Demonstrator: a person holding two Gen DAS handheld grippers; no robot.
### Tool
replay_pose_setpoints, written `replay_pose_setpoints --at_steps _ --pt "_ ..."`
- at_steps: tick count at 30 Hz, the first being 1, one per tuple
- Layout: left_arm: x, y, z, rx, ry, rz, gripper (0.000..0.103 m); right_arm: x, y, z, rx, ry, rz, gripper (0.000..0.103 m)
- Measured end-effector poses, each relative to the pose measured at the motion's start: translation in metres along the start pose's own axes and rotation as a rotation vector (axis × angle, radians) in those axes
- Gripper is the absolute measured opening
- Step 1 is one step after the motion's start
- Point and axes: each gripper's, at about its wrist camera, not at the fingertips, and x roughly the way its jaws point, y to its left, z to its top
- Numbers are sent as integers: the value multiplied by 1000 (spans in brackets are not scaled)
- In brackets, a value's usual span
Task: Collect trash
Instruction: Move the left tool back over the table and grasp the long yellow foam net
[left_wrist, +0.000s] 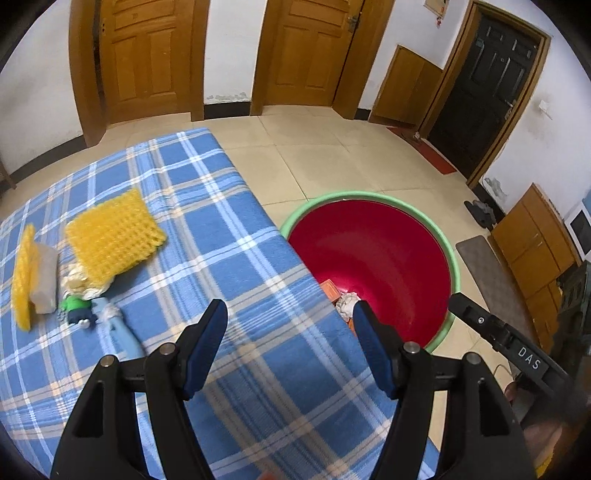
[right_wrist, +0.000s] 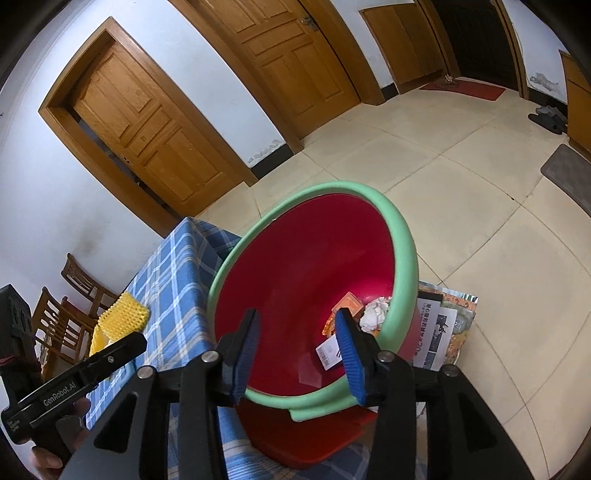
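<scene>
Right hand-held gripper (right_wrist: 299, 354) agape over bin (right_wrist: 402, 258).

Both tongs — left tongs (left_wrist: 290, 325) and right tongs (right_wrist: 297, 334) — have black frames, blue ribbed pads, silver pivot screws, white "GenRobot.AI" lettering.

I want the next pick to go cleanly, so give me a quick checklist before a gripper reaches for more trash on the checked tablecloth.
1. Left gripper open and empty: ok.
2. Right gripper open and empty: ok.
3. Trash left on the blue checked tablecloth: ok, yellow foam mesh sheet, crumpled white wrapper and light blue tube remain.
4. Red bin with green rim open beside the table: ok, orange packet and crumpled paper inside.
5. Objects separable: cannot tell, they overlap.
</scene>
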Motion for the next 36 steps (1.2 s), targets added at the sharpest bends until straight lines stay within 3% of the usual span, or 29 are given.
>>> replay_pose_setpoints --at_steps 15,27,36 --pt "-33 50 0 -61 -43 75 70 -8 26 -5 -27 -3 7 53" --pt "-51 112 14 -111 -103 238 70 -7 38 -8 -44 9 -9 57" --pt "-41 173 23 -188 -86 369 70 -6 44 -10 -53 16 -24 58"
